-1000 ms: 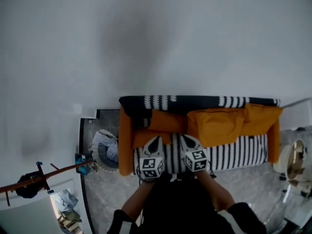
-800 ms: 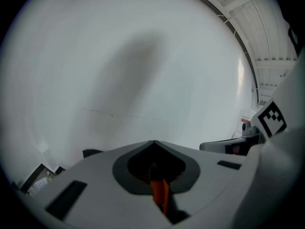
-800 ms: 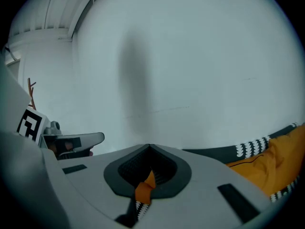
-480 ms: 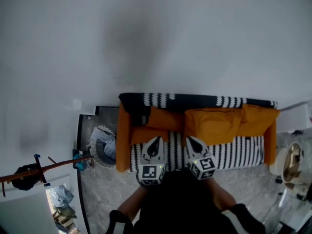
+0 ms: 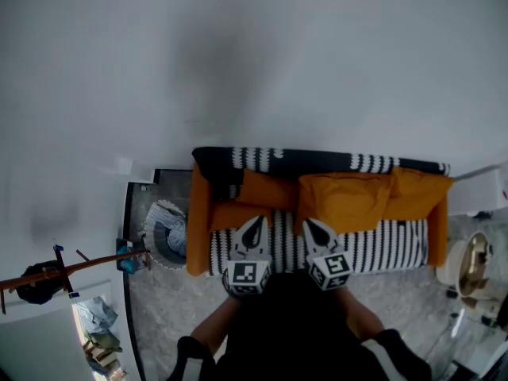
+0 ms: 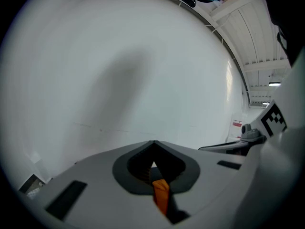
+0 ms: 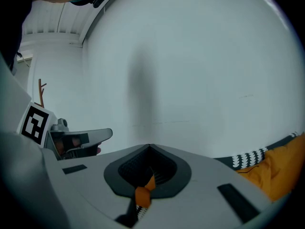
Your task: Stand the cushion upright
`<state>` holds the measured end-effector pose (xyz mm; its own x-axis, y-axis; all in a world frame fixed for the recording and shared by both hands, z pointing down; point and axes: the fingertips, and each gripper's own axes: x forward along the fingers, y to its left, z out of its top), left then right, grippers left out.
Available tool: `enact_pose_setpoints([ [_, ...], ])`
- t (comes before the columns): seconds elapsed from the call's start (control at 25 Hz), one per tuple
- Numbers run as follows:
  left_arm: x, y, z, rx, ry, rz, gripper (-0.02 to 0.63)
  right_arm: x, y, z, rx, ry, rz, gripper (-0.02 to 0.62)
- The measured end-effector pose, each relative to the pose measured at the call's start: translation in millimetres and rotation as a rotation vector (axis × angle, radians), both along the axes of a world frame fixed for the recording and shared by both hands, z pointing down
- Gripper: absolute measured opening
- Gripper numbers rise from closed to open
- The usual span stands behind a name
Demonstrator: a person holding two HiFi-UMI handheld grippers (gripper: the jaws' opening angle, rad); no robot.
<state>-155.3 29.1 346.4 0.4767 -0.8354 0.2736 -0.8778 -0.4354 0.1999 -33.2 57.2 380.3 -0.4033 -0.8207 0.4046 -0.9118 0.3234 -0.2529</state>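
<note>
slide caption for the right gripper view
The right gripper shut, an orange sliver at its jaw seam, facing a white wall; orange cushion and striped sofa cover at lower right.

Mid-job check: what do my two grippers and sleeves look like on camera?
Both the left hand-held gripper and right hand-held gripper are pale grey wedge-shaped shells with dark teardrop recesses, each carrying a cube of black-and-white square markers. Sleeves are dark.

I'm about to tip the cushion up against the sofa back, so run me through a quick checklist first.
1. Left gripper shut on orange fabric: ok.
2. Right gripper shut on orange fabric: ok.
3. Both pinches on the same piece: cannot tell.
4. Bite deep enough: likely not ok, only a thin fold shows.
5. Sofa back there to lean on: ok.
</note>
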Motion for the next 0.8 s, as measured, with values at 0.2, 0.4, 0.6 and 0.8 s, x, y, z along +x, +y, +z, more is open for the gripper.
enact_pose_setpoints([
  [0.2,3,5,-1,0.002,-0.005,0.011,-0.003,0,4,1,-0.002,-0.008,-0.006,-0.006],
  [0.4,3,8,0,0.0,-0.008,0.014,-0.003,2,7,1,-0.003,-0.011,0.001,-0.006],
  [0.6,3,11,0,-0.004,0.0,0.011,-0.003,4,11,3,-0.01,-0.007,0.004,-0.006],
  [0.8,4,15,1,0.002,-0.011,0.021,-0.003,3,15,1,0.002,-0.009,-0.005,-0.006],
])
